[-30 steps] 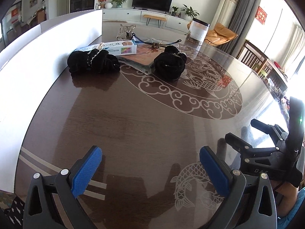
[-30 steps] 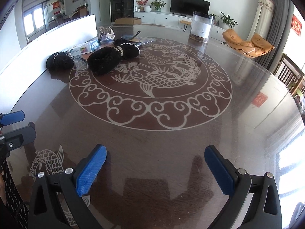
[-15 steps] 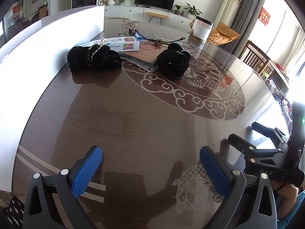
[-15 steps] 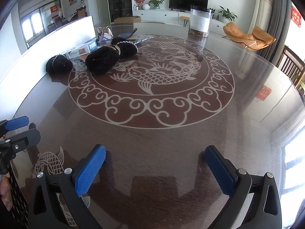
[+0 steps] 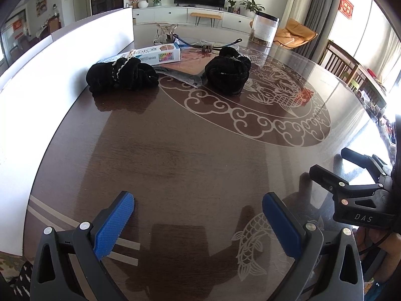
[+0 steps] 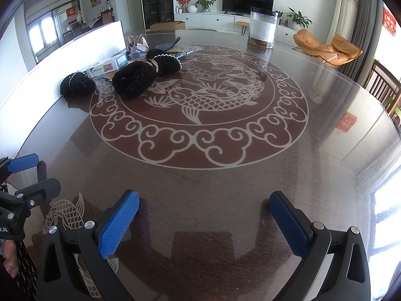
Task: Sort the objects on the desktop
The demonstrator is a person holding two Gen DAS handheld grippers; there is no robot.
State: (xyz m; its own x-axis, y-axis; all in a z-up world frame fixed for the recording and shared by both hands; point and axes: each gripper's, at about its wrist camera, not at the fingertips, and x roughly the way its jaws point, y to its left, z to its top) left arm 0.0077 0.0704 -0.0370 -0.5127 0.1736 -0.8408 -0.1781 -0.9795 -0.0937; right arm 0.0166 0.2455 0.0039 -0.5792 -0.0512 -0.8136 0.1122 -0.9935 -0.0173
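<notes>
Desktop objects, two black bundles (image 5: 122, 76) (image 5: 228, 74), a box (image 5: 155, 55) and a packet (image 5: 190, 65), lie clustered near the table's (image 5: 175, 155) far left edge, unsorted. Left gripper (image 5: 198, 222) and right gripper (image 6: 204, 222) hover wide open, empty, at the near edge; sorting looks unstarted.

Two black fuzzy bundles: one (image 5: 120, 75) lies at the far left of the surface, crossed by a pale beaded band; the other (image 5: 228, 71), rounder, sits to its right on the edge of the medallion pattern. Behind them lies a flat white printed box (image 5: 153, 55), a reddish flat packet (image 5: 193, 61) just beside it and crumpled clear wrapping (image 5: 164, 33) farther back.
</notes>
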